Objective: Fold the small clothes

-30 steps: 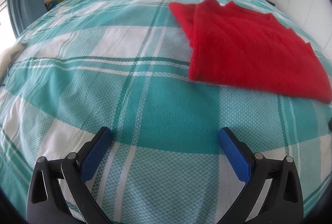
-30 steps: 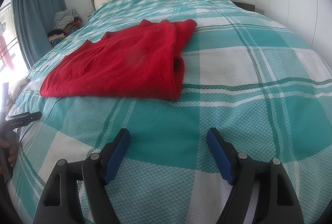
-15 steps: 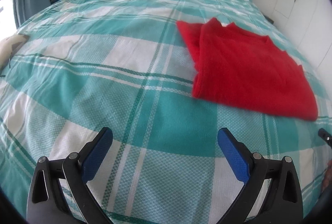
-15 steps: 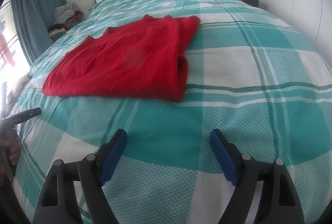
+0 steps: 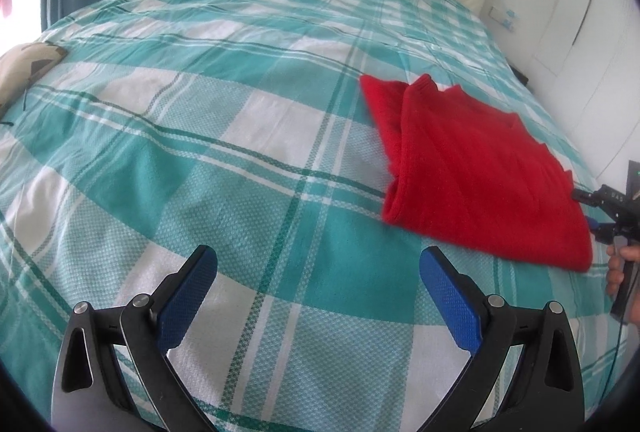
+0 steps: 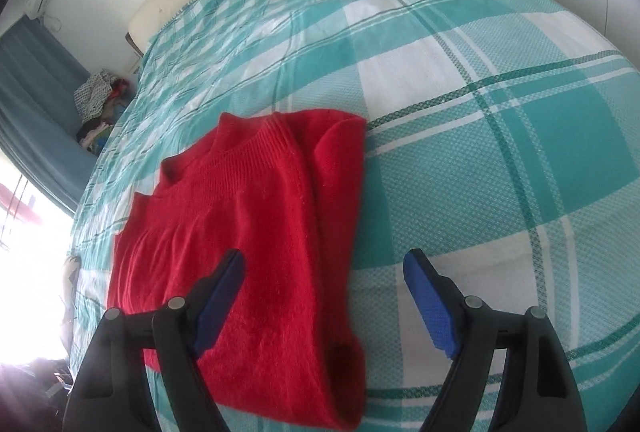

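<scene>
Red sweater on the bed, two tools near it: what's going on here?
A person holding a tool in each hand is folding a red sweater on a teal plaid bedspread. The sweater lies flat, partly folded, with one side turned over the body. The right tool is open right above the sweater's near edge, gripping nothing yet. The left tool is open too, over bare bedspread, off to the sweater's side and not touching it.

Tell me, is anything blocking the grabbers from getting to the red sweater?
Nothing visible. The right gripper hangs open right above the red sweater. The left gripper is open too, with only bare checked bedspread between it and the sweater.
</scene>
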`<state>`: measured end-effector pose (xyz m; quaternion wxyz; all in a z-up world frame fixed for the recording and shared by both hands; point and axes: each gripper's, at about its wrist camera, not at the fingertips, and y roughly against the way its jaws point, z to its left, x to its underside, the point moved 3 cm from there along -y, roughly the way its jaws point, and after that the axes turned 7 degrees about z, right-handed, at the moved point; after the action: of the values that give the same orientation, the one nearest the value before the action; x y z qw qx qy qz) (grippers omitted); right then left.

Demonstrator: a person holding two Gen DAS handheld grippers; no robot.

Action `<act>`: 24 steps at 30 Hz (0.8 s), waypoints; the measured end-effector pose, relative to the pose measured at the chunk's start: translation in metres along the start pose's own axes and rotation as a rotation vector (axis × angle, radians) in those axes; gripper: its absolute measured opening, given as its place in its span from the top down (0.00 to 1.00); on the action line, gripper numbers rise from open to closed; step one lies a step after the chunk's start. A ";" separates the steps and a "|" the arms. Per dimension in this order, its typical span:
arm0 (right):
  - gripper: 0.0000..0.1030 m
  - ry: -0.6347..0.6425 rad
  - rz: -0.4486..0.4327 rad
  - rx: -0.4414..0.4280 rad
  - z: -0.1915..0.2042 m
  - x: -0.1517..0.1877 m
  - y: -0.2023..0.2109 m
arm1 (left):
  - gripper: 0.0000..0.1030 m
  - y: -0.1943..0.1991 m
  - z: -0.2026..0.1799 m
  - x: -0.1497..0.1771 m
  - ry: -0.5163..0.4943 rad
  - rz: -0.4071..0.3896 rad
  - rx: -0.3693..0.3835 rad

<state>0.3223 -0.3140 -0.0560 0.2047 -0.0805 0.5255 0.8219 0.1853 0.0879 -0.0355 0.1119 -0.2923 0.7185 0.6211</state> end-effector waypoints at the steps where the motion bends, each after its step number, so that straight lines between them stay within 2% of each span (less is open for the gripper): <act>1: 0.42 -0.004 0.012 -0.011 0.001 -0.001 -0.008 | 0.01 0.001 0.000 -0.001 0.001 0.001 0.004; 2: 0.60 -0.007 0.028 -0.021 0.002 -0.002 -0.015 | 0.01 0.001 0.001 -0.002 0.005 0.002 0.009; 3: 0.70 -0.008 0.043 -0.022 0.003 -0.002 -0.021 | 0.01 0.002 0.002 -0.003 0.010 0.002 0.016; 4: 0.87 -0.007 0.053 -0.014 0.005 -0.002 -0.023 | 0.01 0.005 0.004 -0.005 0.016 0.000 0.023; 8: 0.90 0.048 -0.001 0.047 0.036 -0.009 -0.004 | 0.01 0.017 0.017 -0.014 0.042 -0.038 0.024; 14: 0.91 0.146 0.017 -0.014 0.141 -0.019 0.015 | 0.01 0.032 0.040 -0.029 0.074 -0.101 -0.034; 20: 0.91 0.223 0.072 -0.055 0.249 -0.001 -0.039 | 0.01 0.030 0.072 -0.033 0.178 -0.090 -0.031; 24: 0.91 0.252 0.108 -0.054 0.289 0.025 -0.087 | 0.01 0.026 0.085 -0.033 0.222 -0.074 -0.030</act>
<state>0.3603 -0.0165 -0.0113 0.0903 -0.1602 0.5281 0.8290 0.1798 0.1799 -0.0139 0.0499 -0.3874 0.7058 0.5910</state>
